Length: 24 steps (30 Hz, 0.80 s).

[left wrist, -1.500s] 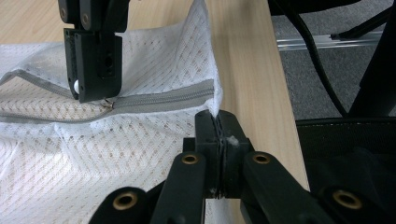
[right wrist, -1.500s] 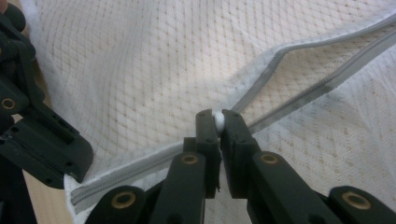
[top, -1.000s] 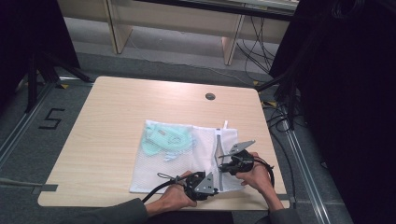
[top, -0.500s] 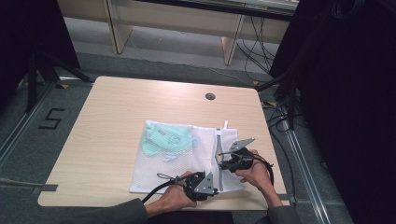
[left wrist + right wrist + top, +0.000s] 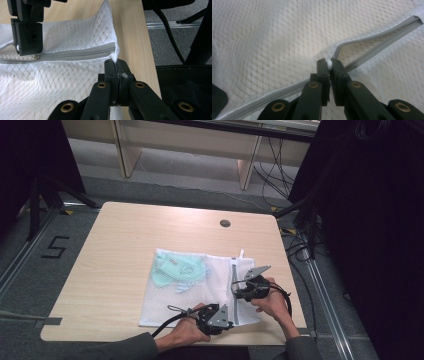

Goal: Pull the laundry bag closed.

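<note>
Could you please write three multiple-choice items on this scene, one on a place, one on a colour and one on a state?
1. Where does the mesh bag lie on the table?
A far left corner
B near right part
C over the round hole

2. What colour is its zipper?
A grey
B red
C black

3. How are the left tongs?
A wide open
B lying loose
C shut on the bag's edge

Key: B, it lies by the near edge, right of centre; A, grey tape shows; C, the jaws pinch mesh.
</note>
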{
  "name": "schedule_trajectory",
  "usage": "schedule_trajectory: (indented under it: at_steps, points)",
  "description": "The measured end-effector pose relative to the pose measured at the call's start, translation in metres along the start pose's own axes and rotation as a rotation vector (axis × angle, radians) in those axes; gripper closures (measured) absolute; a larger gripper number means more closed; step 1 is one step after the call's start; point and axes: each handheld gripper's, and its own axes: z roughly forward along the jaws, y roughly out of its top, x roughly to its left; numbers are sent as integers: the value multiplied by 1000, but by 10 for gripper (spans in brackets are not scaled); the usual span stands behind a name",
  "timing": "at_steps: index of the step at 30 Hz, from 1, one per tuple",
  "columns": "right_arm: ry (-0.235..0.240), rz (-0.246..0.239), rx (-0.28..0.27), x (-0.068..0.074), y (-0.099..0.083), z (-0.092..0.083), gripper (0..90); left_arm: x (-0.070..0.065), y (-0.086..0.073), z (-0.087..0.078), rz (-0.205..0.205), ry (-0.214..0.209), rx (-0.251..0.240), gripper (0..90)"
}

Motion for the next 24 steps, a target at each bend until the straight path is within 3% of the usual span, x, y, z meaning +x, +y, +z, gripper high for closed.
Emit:
schedule_trajectory:
  at_steps: [3,10,12,14,15,18,19,20,22,24]
  points:
    - [1,-11,15,-4,1,-1,867,0,0,0,-2,-2,1,886]
    - [-4,-11,-8,-7,4,2,866,0,0,0,-5,2,-3,886]
    - [-7,-8,19,-8,6,2,867,0,0,0,-6,-7,0,886]
    - [-7,-12,17,-9,6,2,867,-1,0,0,-2,3,-3,886]
    - [-9,-8,-14,-9,6,4,867,-1,0,0,-3,0,-1,886]
    - [-17,-6,-4,-11,7,3,867,-1,0,0,-7,-1,-2,886]
    - [-11,14,31,-9,8,2,867,-1,0,0,-7,1,-4,886]
    - [-11,-2,26,-11,8,2,866,-1,0,0,-9,1,-5,886]
    - [-16,11,-14,-10,8,6,867,-1,0,-1,-4,2,-3,886]
    - [-24,-24,17,-14,10,4,867,-2,0,-1,-5,4,-6,886]
